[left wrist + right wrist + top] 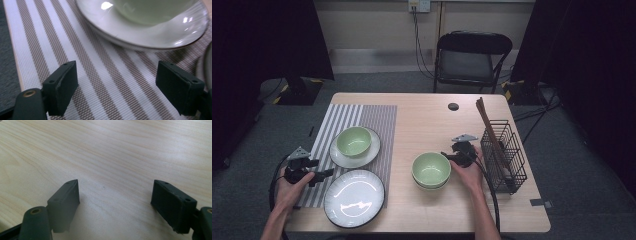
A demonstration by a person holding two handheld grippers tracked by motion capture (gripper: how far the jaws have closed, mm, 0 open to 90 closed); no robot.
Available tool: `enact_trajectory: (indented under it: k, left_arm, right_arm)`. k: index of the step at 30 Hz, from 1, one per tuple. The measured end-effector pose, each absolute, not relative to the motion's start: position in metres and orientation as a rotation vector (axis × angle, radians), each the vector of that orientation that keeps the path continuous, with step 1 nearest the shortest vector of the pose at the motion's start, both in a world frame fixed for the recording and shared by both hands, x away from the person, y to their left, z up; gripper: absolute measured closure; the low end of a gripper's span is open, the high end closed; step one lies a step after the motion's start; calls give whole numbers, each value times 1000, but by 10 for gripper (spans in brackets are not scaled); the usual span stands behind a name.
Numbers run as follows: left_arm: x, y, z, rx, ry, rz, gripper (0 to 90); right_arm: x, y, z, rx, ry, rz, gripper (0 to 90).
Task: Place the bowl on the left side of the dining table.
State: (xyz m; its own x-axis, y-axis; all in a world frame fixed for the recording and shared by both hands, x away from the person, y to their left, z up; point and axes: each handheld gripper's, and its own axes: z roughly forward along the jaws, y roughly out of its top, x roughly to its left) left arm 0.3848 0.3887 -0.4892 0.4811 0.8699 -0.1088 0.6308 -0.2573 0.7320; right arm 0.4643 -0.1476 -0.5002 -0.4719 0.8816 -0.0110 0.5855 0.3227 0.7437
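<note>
The wooden surface carries a striped placemat at the left, bearing no readable writing. On it, a green bowl sits on a small plate; the left gripper hovers just near-left of them, jaws wide apart with nothing between, the bowl cut off in its view. The right gripper, jaws open over bare wood, touches stacked green bowls.
</note>
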Motion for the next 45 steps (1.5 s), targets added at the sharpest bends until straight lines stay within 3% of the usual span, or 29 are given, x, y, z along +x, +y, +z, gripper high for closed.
enact_trajectory:
  k: [2,9,21,29,45]
  left_arm:
    - [386,390,-495,2017,1248,397,185]
    - [386,382,-501,2051,1219,515,159]
    - [387,383,-502,2043,1209,515,145]
    - [387,383,-502,2042,1209,515,145]
    - [387,383,-502,2042,1209,516,145]
  right_arm:
    - [464,-147,-499,1294,2184,963,261]
    - [458,-147,-480,1277,2131,995,269]
    - [448,-146,-445,1242,2063,971,298]
    - [435,-144,-424,1232,2089,1104,357]
    - [400,-160,-381,1134,2119,1364,390]
